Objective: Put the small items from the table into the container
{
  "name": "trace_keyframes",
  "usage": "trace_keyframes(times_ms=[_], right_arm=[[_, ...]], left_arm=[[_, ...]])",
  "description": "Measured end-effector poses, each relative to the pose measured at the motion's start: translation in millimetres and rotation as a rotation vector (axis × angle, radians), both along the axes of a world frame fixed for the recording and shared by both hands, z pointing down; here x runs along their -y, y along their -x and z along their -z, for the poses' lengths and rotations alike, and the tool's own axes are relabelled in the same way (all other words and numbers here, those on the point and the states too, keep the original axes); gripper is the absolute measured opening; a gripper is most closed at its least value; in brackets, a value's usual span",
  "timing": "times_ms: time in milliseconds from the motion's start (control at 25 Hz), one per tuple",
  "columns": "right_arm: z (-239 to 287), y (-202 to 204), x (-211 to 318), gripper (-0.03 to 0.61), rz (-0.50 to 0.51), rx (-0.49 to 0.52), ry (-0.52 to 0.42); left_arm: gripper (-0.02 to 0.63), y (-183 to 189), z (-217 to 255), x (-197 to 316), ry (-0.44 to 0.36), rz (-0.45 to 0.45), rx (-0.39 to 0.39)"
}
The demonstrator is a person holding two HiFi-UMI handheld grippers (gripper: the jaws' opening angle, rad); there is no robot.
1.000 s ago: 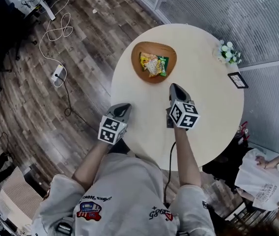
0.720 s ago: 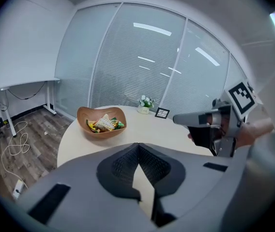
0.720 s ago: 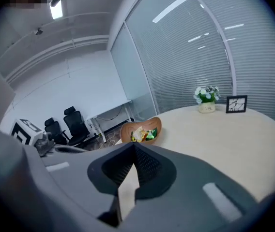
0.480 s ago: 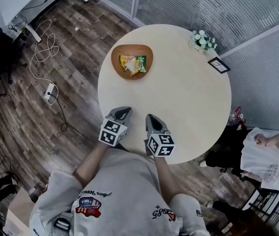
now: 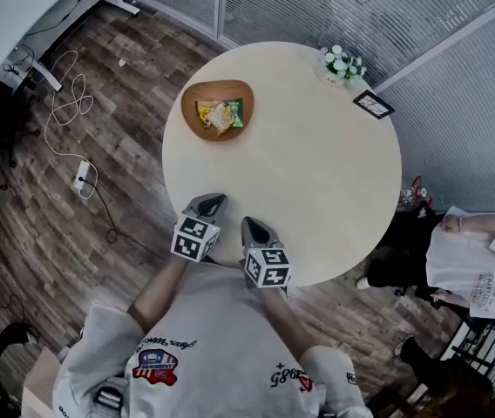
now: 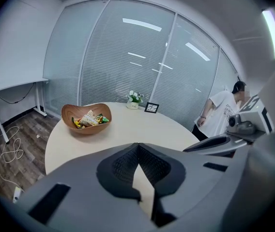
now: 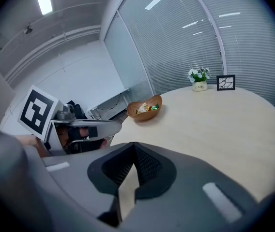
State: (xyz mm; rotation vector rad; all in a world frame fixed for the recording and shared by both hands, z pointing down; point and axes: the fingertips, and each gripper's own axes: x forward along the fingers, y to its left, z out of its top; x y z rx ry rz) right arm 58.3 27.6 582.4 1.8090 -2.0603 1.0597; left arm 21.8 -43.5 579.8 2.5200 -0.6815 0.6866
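i count two claws, left gripper [image 5: 208,204] and right gripper [image 5: 253,227], both squeezed fully together and holding nothing. one round table [image 5: 317,172] carries one wooden bowl [image 5: 190,118] with the snack packets [image 5: 220,114] heaped inside, one flower pot [image 5: 342,63] and one picture frame [image 5: 373,104]. a second ago my right gripper reached near the bowl; now it's back at the near edge beside the left.

Table [image 5: 317,181]: smooth, matt, pale top.
Bowl [image 5: 193,127]: brown wood, satin sheen.
Packets [image 5: 220,114]: glossy printed plastic film.
Floor [image 5: 64,198]: grained wood planks, matt.
Left gripper [image 5: 211,202], right gripper [image 5: 251,225]: matt grey plastic; pads [image 6: 123,166] black, ribbed.
Shirt [image 5: 204,338]: grey cloth.
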Motion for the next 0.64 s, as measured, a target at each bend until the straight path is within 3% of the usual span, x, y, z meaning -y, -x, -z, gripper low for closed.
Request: trace_keyframes(times_ms=[640], right_arm=[[4.0,-5.3,3.6,0.0,-0.018,-0.004,-0.014]], left_arm=[[0.006,3.6,-3.8,-3.8,-0.001,0.002,0.009]])
